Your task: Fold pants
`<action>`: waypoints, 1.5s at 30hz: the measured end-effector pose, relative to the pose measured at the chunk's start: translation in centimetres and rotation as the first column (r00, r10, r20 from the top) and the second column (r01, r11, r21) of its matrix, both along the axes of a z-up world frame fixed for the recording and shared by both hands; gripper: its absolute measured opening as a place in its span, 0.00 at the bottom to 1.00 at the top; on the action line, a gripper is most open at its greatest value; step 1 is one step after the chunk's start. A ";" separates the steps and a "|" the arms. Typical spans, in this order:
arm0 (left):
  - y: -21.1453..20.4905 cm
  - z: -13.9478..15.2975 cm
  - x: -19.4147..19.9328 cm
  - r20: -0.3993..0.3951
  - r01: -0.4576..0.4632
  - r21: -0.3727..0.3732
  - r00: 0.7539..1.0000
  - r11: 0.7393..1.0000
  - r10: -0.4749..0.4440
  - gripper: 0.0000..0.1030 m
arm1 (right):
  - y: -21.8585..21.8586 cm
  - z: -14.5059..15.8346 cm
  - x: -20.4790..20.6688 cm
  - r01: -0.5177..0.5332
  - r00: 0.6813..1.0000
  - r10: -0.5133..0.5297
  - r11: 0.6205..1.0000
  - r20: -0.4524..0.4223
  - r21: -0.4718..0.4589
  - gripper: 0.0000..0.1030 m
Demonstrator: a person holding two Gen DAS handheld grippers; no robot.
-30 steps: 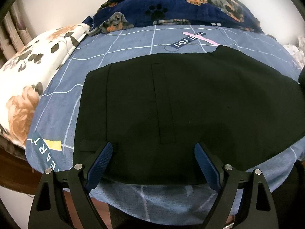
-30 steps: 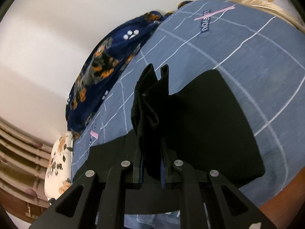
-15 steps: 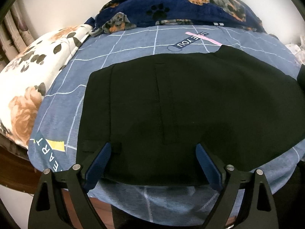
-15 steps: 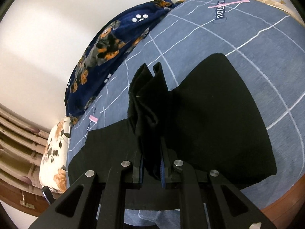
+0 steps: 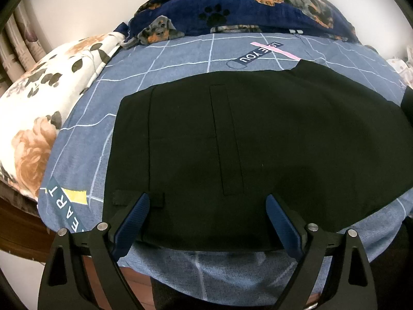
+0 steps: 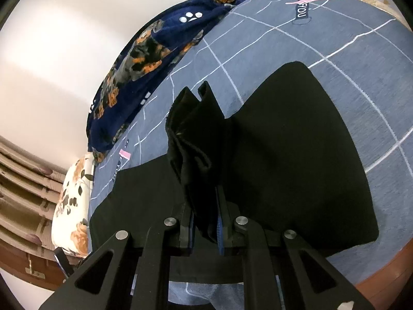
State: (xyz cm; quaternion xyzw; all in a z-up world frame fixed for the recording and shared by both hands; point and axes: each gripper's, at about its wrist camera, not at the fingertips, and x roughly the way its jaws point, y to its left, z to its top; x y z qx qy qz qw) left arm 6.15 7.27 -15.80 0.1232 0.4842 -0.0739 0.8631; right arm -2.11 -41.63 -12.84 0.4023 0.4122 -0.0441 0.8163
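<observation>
Black pants [image 5: 258, 142] are lying flat across the bed [image 5: 180, 59], filling mid-frame. Right gripper [image 6: 205, 222] is clamping a bunched hem at centre frame; left gripper [image 5: 206, 206] is hovering spread wide, empty, over the near edge. Judged: leg fold is starting; next, carry the hem across.

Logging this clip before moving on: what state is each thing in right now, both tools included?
Pants: black, mostly spread flat on the bed, one end bunched and lifted.
Left tool: open, empty, fingers over the pants' near edge.
Right tool: shut on the bunched pants fabric.
Sheet: blue, flat under the pants.
Blanket: navy, heaped at the far edge.
</observation>
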 end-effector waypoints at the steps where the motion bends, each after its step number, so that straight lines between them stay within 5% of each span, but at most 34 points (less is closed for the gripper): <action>1: 0.0 0.0 0.0 0.000 0.000 0.000 1.000 1.000 0.000 0.89 | 0.1 0.0 0.0 -0.001 1.000 0.001 1.000 0.000 -0.001 0.12; 45: -0.1 0.0 0.0 -0.002 0.000 0.000 1.000 1.000 0.000 0.90 | 5.0 -0.2 1.9 -0.178 0.984 0.178 0.984 -0.014 -0.021 0.12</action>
